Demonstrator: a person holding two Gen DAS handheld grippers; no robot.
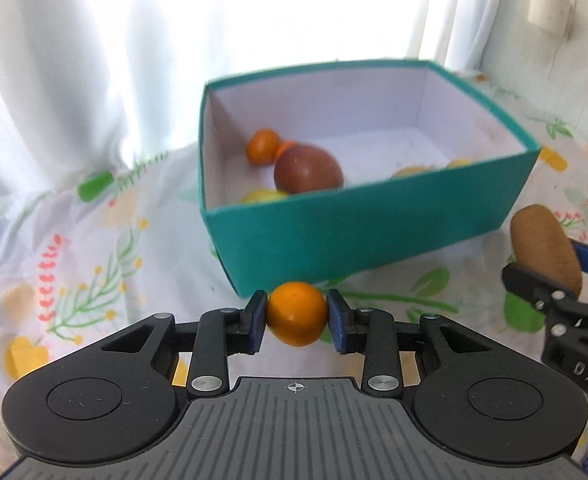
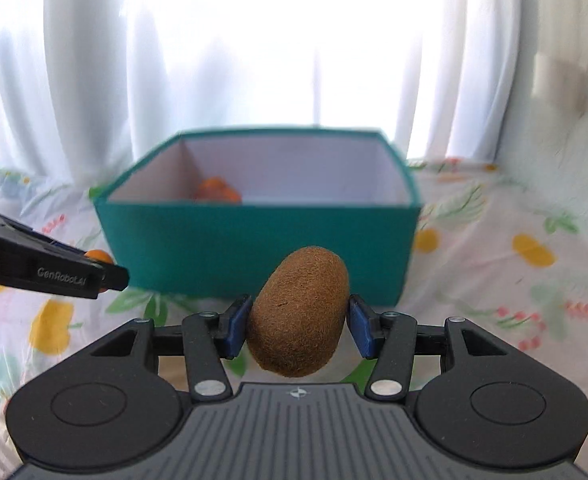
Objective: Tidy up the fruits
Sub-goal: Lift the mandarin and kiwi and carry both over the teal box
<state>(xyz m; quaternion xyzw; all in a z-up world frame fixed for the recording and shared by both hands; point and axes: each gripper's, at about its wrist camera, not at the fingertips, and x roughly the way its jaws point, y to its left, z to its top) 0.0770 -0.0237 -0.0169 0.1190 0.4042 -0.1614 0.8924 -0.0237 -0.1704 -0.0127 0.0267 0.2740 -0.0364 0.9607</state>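
Step in hand, as judged from the scene: transfer of two fruits to the teal box [image 1: 374,224], which stands open on the floral tablecloth [image 1: 73,272] in front of a white curtain [image 1: 93,40]. The left gripper [image 1: 297,316] is clamped on a small orange [image 1: 297,314], its blue pads pressing both sides of the fruit, which hangs clear of the cloth just short of the box's near wall. The right gripper [image 2: 300,326] holds a brown kiwi [image 2: 300,312] between its pads, the fruit standing tilted and likewise short of the near wall. The box already contains a small orange fruit [image 1: 262,146], a dark red fruit [image 1: 308,170] and yellow pieces partly hidden by the wall. The next move calls for carrying each fruit above the rim and over the white interior before release. The two grippers are near each other, so entry is best made one at a time. Lower each fruit toward a free patch of floor to avoid striking the fruit inside.
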